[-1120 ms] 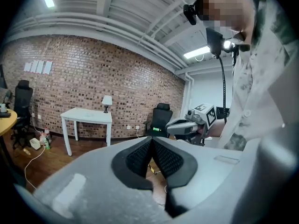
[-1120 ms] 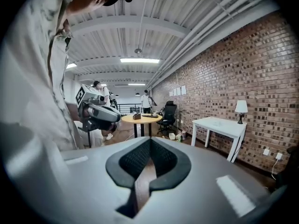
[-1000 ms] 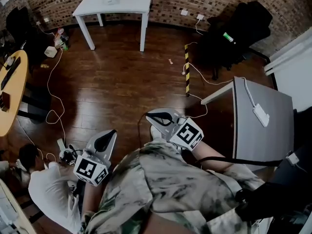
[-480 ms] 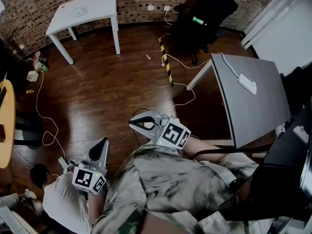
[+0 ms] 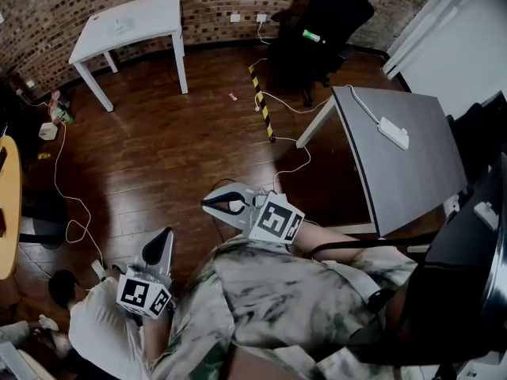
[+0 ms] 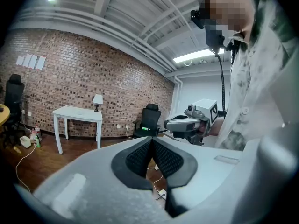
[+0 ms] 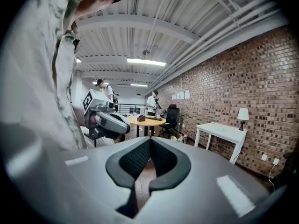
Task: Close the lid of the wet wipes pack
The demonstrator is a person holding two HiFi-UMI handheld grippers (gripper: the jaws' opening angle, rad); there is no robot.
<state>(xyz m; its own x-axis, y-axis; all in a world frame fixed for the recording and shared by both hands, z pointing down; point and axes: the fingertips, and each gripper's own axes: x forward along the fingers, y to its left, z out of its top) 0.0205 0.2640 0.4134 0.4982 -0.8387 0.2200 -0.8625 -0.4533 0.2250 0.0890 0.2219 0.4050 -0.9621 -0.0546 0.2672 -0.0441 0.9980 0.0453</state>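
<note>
No wet wipes pack shows in any view. Both grippers are held in front of the person's body, above the wooden floor. In the head view my left gripper [image 5: 162, 242] points up the picture at lower left, shut and empty. My right gripper [image 5: 209, 204] points left at the centre, also shut with nothing in it. In the left gripper view the black pads [image 6: 140, 157] meet at their tips, and the right gripper [image 6: 187, 124] hangs beyond them. The right gripper view has its pads [image 7: 135, 158] closed, with the left gripper [image 7: 110, 120] at the left.
A grey table [image 5: 412, 172] stands at the right, with a white corded block [image 5: 392, 131] on it. A white table [image 5: 150, 14] and a black office chair [image 5: 329, 22] stand by the brick wall. Cables [image 5: 67, 204] trail over the floor, and a round wooden table [image 7: 145, 120] with people stands behind.
The head view has swung, so the grey table and the chair sit further left and fuller in the picture. Both grippers drifted left in the picture and stayed shut.
</note>
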